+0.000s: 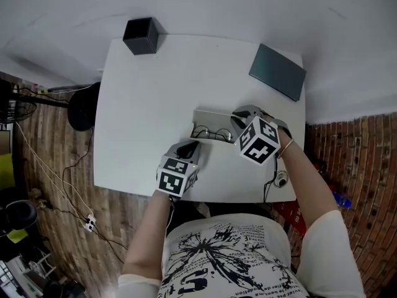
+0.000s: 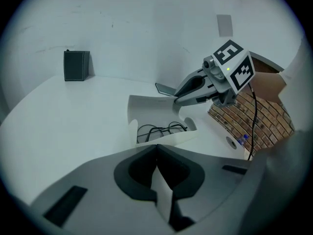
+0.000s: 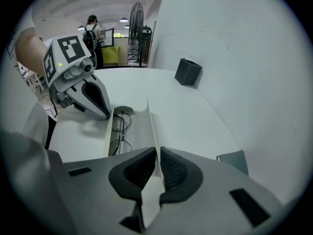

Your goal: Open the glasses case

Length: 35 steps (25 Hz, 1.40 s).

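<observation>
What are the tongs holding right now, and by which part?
Both hold the open glasses case: the right tongs pinch the raised lid by its edge, the left tongs pinch the base by its near wall.

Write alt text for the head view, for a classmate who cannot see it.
An open white glasses case with wire-rimmed glasses inside lies on a white table, the left tongs clamped on its near edge and the right tongs pinching its raised lid. A black box and a flat grey box sit at the table's far corners.
</observation>
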{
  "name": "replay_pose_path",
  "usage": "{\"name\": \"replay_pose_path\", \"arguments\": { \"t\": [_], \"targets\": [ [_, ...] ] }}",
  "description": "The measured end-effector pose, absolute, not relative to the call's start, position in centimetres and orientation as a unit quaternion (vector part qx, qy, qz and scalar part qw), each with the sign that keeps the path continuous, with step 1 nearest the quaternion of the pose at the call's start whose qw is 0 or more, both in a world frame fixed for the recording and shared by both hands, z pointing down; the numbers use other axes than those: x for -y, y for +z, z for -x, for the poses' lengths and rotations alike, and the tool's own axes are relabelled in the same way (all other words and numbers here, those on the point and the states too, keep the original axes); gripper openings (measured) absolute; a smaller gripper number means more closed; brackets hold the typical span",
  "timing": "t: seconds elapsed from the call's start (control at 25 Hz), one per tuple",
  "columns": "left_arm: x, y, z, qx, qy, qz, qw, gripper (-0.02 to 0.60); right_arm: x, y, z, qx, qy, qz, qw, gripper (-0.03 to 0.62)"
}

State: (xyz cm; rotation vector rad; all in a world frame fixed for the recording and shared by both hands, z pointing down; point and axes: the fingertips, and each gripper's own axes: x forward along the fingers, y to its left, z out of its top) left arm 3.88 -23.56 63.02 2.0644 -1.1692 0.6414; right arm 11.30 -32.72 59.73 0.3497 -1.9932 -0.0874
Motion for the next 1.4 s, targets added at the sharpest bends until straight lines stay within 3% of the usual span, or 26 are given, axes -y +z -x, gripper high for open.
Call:
{"name": "replay_pose_path", "arguments": {
  "t": [0.92,1.16,1.4],
  "targets": [
    [24.3,62.7,-3.3,0.455,0.228,-0.78,0.365,0.014,34.9,59.6,-11.5,0.864,-0.017,-0.161,0.477,0.109],
    [24.7,59.6,-3.1,0.462,0.214,-0.792,0.338,0.014,33.5,55.8,-11.2,0.879,0.001,-0.201,0.432,0.064],
    [24.9,53.7,-2.8,0.437,0.204,-0.834,0.267,0.014,31.4,50.9,-10.8,0.884,0.007,-0.266,0.386,0.015]
  ]
}}
